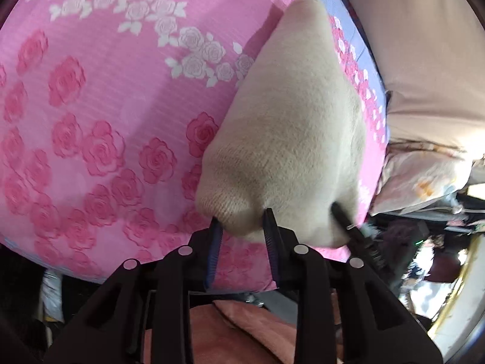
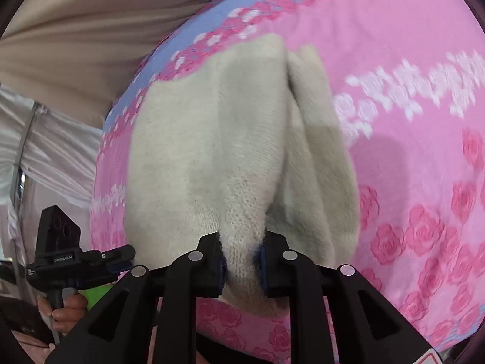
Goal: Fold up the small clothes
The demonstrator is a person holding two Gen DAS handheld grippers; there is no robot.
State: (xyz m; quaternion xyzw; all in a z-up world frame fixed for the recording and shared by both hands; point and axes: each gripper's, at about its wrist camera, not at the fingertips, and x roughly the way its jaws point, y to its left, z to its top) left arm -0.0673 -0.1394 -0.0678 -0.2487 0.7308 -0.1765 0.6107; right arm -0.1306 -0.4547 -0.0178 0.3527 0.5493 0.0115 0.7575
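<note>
Lying on the pink rose-print bedsheet (image 1: 100, 97), the cream knit garment (image 1: 291, 127) has its near edge bunched. Left gripper (image 1: 242, 221) jaws pinch one corner; right gripper (image 2: 242, 261) jaws clamp a gathered fold. A hand (image 2: 65, 309), apparently the left, shows blurred at the frame edge.

Fuzzy cream knit garment (image 2: 212, 139) on matt rose-patterned cotton bedsheet (image 1: 106, 106)
</note>
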